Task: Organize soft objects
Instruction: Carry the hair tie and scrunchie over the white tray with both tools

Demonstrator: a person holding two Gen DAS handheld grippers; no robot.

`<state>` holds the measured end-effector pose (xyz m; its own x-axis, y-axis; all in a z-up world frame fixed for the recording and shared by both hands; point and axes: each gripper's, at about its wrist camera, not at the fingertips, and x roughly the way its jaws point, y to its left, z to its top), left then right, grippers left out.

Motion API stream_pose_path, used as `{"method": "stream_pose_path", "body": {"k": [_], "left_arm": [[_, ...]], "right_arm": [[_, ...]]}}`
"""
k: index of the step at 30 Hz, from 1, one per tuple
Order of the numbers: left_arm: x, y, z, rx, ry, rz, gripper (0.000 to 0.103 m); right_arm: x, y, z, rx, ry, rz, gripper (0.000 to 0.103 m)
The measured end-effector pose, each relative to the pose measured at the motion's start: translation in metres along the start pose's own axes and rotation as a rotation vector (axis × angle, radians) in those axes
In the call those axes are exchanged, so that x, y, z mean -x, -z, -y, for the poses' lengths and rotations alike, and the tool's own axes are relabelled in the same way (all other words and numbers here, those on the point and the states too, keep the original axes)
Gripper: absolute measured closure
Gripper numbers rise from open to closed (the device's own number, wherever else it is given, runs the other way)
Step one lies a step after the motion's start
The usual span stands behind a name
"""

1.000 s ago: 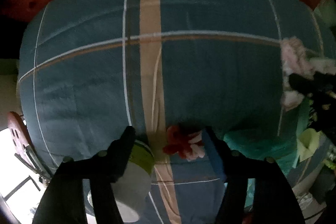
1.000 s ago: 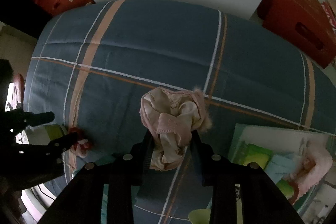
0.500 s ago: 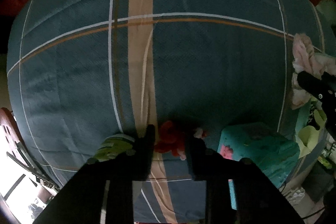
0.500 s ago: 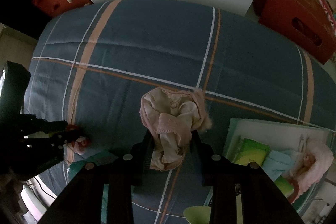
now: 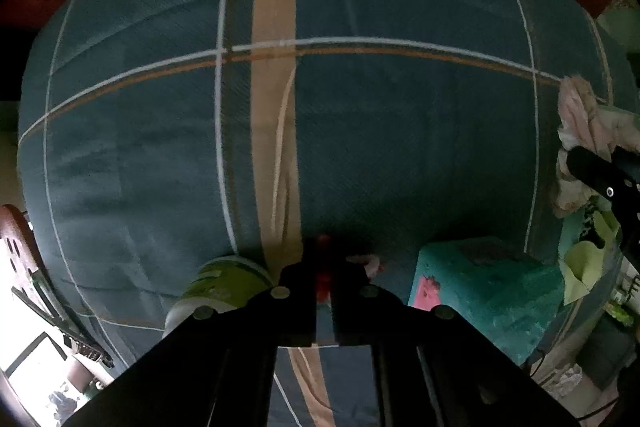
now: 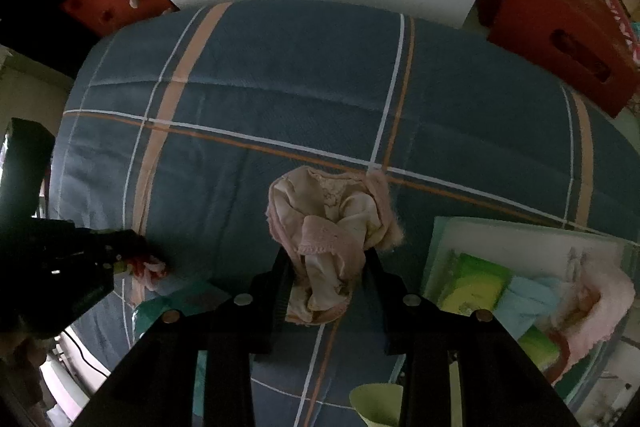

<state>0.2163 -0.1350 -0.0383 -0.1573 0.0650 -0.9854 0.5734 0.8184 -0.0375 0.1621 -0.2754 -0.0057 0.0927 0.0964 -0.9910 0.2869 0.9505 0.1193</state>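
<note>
Left tool [image 5: 323, 279]: pointed down at the bed; its jaws have just been closing and are now pinched on a small red and pink soft item [image 5: 322, 277].
Right tool [image 6: 326, 283]: clamped on a bunched pink cloth [image 6: 328, 223], which is held above the bed.
Bed [image 5: 400, 131]: covered by a blue plaid sheet.
Teal box [image 5: 480, 291]: seen near the left tool's right side.
Tray [image 6: 520, 235]: soft items are held in it, at the right.

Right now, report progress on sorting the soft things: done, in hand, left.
Done: folded soft pieces already lie in the white tray. In hand: the right hand-held gripper holds a pink garment; the left hand-held gripper has just closed on a small red item on the bed. Left: both still need putting away.
</note>
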Motion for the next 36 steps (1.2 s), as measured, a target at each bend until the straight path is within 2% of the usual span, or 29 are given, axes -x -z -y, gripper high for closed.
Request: {"method": "stream_pose_path", "body": {"k": [10,16,20,24,29,36], "left_arm": [[0.052,0.019,-0.010,0.051,0.006,0.098,0.099],[0.091,0.041,-0.006,0.055,0.014,0.180,0.099],[0.109,0.044,0.004,0.043,0.035,0.224,0.099],[0.126,0.054,0.031,0.011,0.056,0.267,0.099],[0.135,0.067,0.077,-0.049,0.126,0.318,0.099],[0.121,0.072,0.154,-0.161,0.195,0.327,0.099]], "right_arm": [[0.057,0.029,0.005,0.017,-0.001,0.079,0.067],[0.090,0.055,0.010,0.046,-0.009,0.132,0.067],[0.107,0.075,0.014,0.063,-0.010,0.163,0.067],[0.115,0.091,0.022,0.064,-0.015,0.176,0.067],[0.108,0.112,0.048,0.021,0.016,0.162,0.067],[0.086,0.145,0.109,-0.088,0.046,0.101,0.067]]}}
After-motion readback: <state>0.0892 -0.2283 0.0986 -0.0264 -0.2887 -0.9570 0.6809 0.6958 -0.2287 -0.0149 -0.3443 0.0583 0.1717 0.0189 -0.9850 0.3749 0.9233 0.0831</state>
